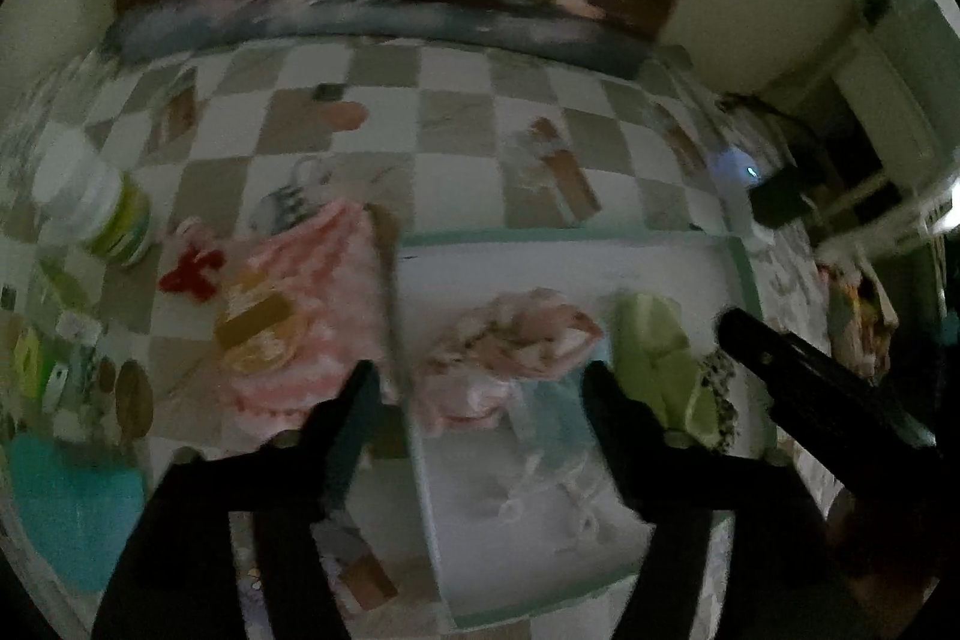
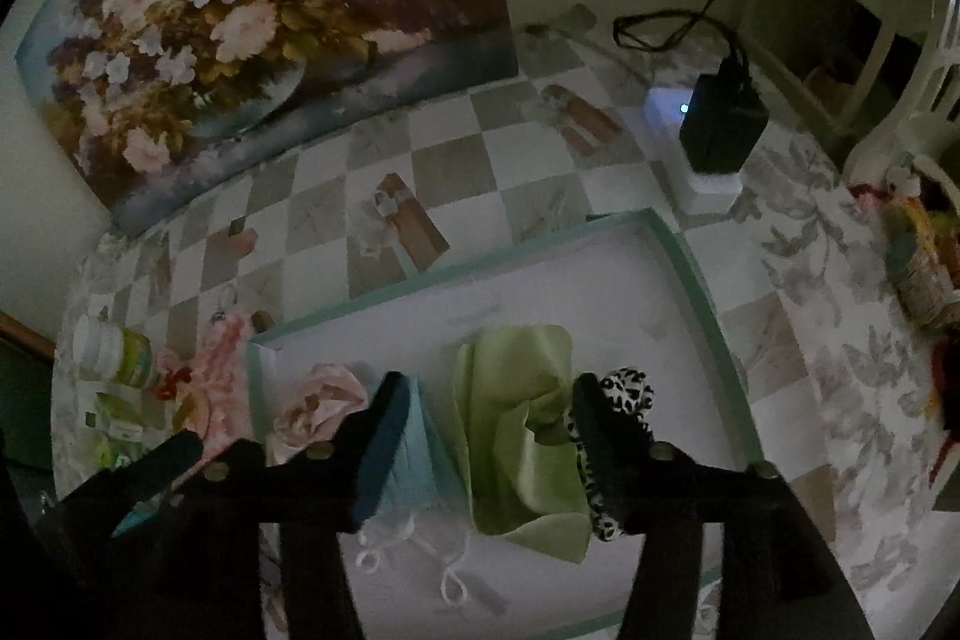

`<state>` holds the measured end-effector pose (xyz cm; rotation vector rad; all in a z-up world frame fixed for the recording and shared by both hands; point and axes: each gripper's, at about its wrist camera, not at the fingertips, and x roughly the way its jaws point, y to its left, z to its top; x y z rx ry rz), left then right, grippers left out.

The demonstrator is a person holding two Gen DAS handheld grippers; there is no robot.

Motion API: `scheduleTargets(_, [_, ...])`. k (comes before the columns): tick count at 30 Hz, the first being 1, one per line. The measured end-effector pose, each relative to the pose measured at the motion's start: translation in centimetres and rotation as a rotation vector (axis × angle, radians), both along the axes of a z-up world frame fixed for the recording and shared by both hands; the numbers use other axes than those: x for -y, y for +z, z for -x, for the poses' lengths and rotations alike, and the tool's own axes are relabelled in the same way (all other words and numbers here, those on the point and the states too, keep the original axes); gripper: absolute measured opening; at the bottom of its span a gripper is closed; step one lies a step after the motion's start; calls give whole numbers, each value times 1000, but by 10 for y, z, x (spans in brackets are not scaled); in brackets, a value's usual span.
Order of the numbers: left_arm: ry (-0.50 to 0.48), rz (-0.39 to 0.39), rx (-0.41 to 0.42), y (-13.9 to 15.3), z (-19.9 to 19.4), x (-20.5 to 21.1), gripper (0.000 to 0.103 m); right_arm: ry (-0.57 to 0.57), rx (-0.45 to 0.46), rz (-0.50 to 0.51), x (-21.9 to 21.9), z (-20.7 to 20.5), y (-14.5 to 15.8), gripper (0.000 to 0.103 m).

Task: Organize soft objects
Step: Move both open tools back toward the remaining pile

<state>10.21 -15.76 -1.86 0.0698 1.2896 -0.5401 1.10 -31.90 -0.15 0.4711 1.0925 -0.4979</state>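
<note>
A white shallow box point(image 1: 576, 268) point(image 2: 600, 280) with a mint rim holds a pink floral cloth point(image 1: 522, 334) point(image 2: 321, 403), a light blue face mask point(image 1: 549, 421) point(image 2: 420, 466), a green cloth point(image 1: 660, 358) point(image 2: 516, 412) and a leopard-print scrunchie point(image 1: 720, 382) point(image 2: 627, 388). A pink fluffy item point(image 1: 312, 304) point(image 2: 219, 376) with a red bow point(image 1: 192, 271) lies left of the box. My left gripper point(image 1: 480, 388) is open above the pink cloth and the box's left wall. My right gripper point(image 2: 489, 400) is open above the green cloth; one of its fingers point(image 1: 798, 364) shows in the left wrist view.
A checkered tablecloth point(image 2: 456, 172) covers the table. A floral painting point(image 2: 252, 22) leans on the wall behind. A white-lidded jar point(image 1: 90, 202) and small packets stand at left. A teal item point(image 1: 66, 508) lies near left. A black charger point(image 2: 723, 124) with a cable sits at back right.
</note>
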Motion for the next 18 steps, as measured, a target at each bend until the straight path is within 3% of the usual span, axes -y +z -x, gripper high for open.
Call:
scheduleTargets(4, [64,-12,0,-4,-11,-18,85,-7,-28,21,-1,-3,-4,82])
scheduleTargets(7, [129,-2,-6,-7,-20,-36,88,-16,-49,17,3,-2,-9,86])
scheduleTargets(9, [176,13,-22,-10,-27,-50,97,-28,-52,8,6,0,-11,89])
scheduleTargets(13, [259,33,-37,-11,-40,-78,98,-54,-52,15,10,4,-11,101])
scheduleTargets(18, [358,43,-3,-3,-52,-118,98,-64,-48,13,11,4,-11,103])
